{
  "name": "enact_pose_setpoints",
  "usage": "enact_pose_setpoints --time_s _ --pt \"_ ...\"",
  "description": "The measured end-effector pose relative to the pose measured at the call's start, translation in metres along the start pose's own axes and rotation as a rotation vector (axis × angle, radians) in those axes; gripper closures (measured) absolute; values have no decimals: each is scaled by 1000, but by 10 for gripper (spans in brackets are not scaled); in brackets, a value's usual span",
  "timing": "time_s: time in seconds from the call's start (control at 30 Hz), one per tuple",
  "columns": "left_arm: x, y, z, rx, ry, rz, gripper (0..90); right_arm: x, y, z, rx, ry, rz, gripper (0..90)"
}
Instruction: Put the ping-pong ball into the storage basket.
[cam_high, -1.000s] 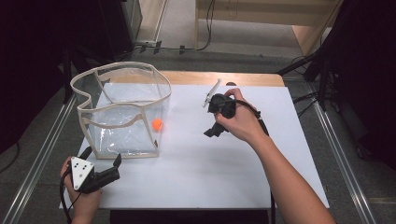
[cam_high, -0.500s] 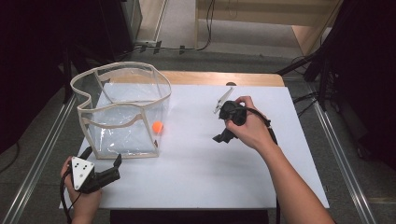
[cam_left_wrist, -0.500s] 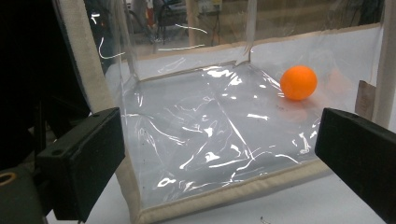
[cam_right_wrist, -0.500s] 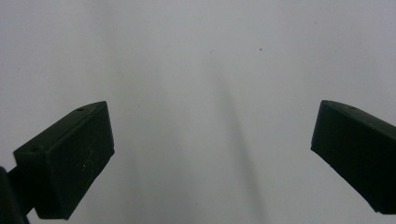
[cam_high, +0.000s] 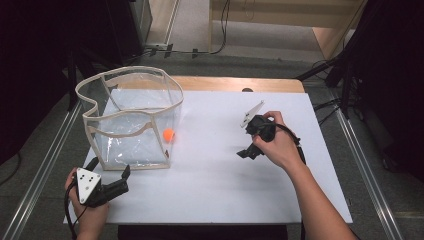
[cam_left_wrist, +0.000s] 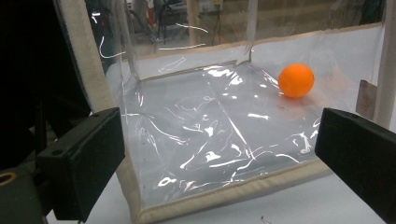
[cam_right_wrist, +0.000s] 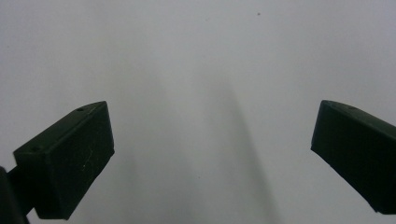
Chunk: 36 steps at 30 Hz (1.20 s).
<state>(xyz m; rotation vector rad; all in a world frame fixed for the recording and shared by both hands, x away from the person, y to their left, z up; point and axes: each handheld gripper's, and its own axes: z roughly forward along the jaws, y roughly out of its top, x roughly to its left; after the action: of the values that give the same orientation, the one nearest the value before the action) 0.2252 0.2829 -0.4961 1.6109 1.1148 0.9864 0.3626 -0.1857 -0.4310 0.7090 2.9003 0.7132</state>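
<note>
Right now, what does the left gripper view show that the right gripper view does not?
The left gripper view shows the orange ball inside the clear bag, with the left gripper open before the bag's cream rim. The right gripper view shows the right gripper open over plain white table. Both share two black jaws standing wide apart with nothing held.

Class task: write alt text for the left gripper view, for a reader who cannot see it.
An orange ball lies on the floor of a clear plastic bin with cream fabric edging, towards its far right. The left gripper faces the bin's near wall from outside, its two black jaws wide apart with nothing between them.
</note>
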Motion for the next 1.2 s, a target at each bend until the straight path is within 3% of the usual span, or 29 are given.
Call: enact_pose_setpoints --time_s 0.67,1.2 --pt "0 0 0 -2 3 2 21 -4 -53 -3 -95 -22 103 0" --pt "-1 0 0 -4 6 9 21 -9 -95 -12 -215 -69 210 0"
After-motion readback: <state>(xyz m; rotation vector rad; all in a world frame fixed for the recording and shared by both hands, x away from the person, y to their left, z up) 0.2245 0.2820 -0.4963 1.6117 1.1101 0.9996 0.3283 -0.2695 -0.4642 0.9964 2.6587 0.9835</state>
